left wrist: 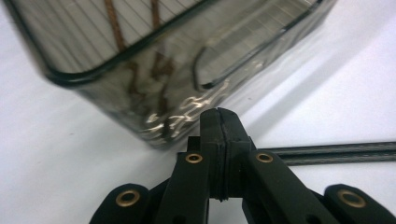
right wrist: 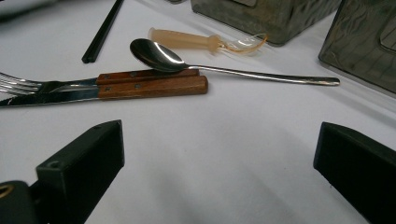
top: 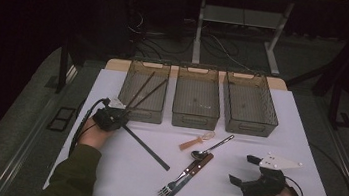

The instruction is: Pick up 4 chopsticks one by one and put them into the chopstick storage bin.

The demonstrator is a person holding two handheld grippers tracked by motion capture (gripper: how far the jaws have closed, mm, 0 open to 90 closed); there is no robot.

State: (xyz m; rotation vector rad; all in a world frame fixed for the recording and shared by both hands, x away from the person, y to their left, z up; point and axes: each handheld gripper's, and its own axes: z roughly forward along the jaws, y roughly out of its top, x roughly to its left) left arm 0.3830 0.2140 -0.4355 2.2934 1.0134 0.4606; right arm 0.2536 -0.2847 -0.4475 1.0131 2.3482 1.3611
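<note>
At the left of the desk (top: pixel 118 171) our left gripper (top: pixel 109 118) sits clenched just in front of the left bin (top: pixel 141 114), jaws pressed together on nothing we can make out. That bin already holds two brown chopsticks (top: pixel 144 90), and a black chopstick (top: pixel 146 148) lies on the desk just beside the gripper, slanting toward the middle. We judge the step in hand to be sorting cutlery into bins — the black chopstick looks like the next piece. To do it well we would release the jaws first, come down across the stick near its near end, and lift it level so it clears the bin's rim.

Further right lie a pale plastic spoon (top: pixel 197 141), a metal spoon (top: pixel 210 148), and a fork (top: pixel 178 180) and knife (top: pixel 192 175) side by side. Our right gripper (top: pixel 248 171) hovers released near the desk's right edge, well apart from them.

The left gripper view gives the shut jaws and the bin's wall up close; the high view cannot settle that. The right gripper view shows the spoon's bowl resting on the wooden handles — unclear from above.
</note>
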